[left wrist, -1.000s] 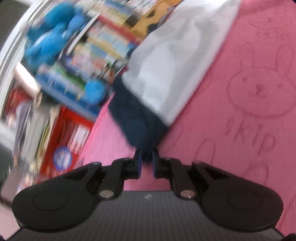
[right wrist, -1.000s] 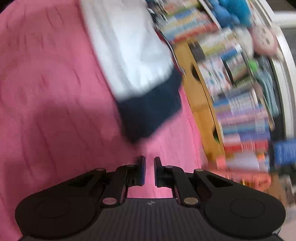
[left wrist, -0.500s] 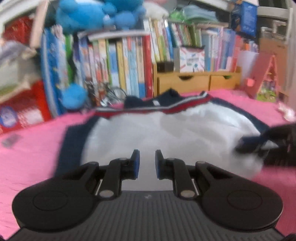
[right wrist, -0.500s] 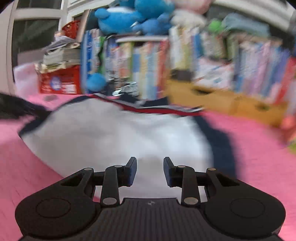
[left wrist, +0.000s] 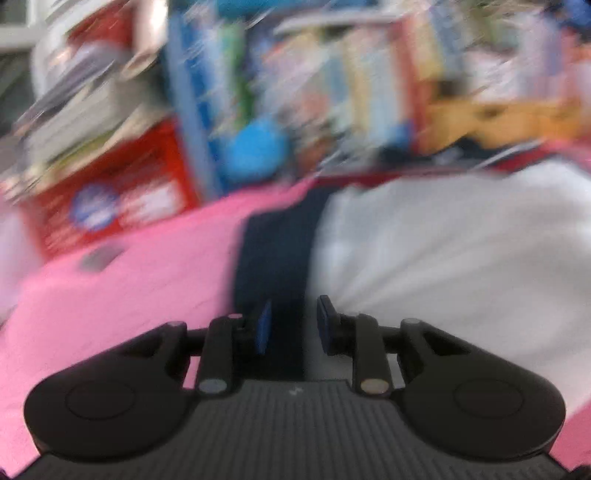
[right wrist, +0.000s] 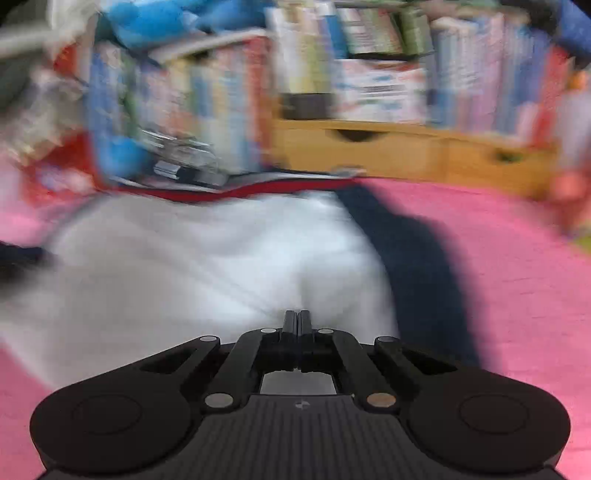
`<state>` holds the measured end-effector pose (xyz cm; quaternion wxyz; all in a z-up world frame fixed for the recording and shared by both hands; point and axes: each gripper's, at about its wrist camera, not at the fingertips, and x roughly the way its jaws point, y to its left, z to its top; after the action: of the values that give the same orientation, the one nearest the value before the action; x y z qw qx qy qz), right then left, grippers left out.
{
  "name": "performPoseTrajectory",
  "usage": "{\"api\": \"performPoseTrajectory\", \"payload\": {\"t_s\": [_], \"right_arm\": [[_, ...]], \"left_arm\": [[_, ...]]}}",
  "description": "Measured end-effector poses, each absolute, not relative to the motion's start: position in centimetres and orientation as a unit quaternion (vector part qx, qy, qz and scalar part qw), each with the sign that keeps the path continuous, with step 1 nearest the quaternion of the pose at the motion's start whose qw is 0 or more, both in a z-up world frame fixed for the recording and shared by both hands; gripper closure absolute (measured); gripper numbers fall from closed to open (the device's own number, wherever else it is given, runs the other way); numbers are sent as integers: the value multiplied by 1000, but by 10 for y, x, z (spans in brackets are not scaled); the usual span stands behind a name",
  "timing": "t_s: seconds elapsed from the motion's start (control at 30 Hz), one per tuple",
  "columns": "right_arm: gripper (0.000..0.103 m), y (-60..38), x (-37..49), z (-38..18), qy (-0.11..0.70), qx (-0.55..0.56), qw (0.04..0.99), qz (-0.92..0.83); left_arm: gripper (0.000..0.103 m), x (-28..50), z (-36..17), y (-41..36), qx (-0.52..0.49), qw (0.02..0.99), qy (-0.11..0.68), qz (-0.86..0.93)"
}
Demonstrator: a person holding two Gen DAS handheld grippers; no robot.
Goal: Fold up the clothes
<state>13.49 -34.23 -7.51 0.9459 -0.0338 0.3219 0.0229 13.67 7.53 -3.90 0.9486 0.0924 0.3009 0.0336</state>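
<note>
1. Your left gripper (left wrist: 291, 321): jaws parted and just been opening wider; blue pads (left wrist: 263, 326) press on nothing. It hovers over the navy side band (left wrist: 271, 258) of the garment.
2. Your right gripper (right wrist: 297, 326): jaws just snapped closed, fingers (right wrist: 290, 325) meeting tip to tip. They sit right at the near edge of the white cloth; can't tell whether any fabric is pinched between them, view too blurred.
3. Garment (right wrist: 192, 266): white body w/ navy bands down both sides and a red-and-navy striped trim (right wrist: 236, 192) along the far edge. Lies spread flat on the pink surface (right wrist: 517, 280), far edge toward the shelves. In left wrist view it fills the right half of frame (left wrist: 443, 251); the navy band runs from the pads away toward the far edge.
4. Pink surface, left wrist view (left wrist: 122, 295): bare pink to the left of the garment; a small grey item (left wrist: 101, 256) near the far-left edge, too blurred to ID.
5. Backdrop, beyond the surface: row of books (right wrist: 388, 62), heavily blurred; wooden drawers (right wrist: 399, 151) below them; red box (left wrist: 118, 195) at left; blue plush toy (right wrist: 147, 18) on top. All well apart from both grippers.
</note>
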Motion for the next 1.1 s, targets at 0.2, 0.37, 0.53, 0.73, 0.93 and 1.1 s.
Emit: {"api": "performPoseTrajectory", "payload": {"t_s": [0.2, 0.37, 0.53, 0.73, 0.93, 1.1], "right_arm": [[94, -392, 139, -74, 326, -9, 940, -102], [85, -384, 119, -54, 280, 19, 957, -79], [79, -313, 144, -40, 270, 18, 952, 143], [73, -266, 194, -57, 280, -37, 941, 183], [103, -336, 229, -83, 317, 22, 945, 72], [102, -362, 236, -76, 310, 40, 950, -21]], "left_arm": [[76, 135, -35, 98, 79, 945, 312, 58], [87, 124, 14, 67, 51, 971, 229, -32], [83, 163, 5, 8, 55, 943, 292, -152], [86, 216, -28, 27, 50, 949, 305, -63], [85, 215, -48, 48, 121, 943, 311, -5], [86, 214, -52, 45, 128, 942, 311, -1]]}}
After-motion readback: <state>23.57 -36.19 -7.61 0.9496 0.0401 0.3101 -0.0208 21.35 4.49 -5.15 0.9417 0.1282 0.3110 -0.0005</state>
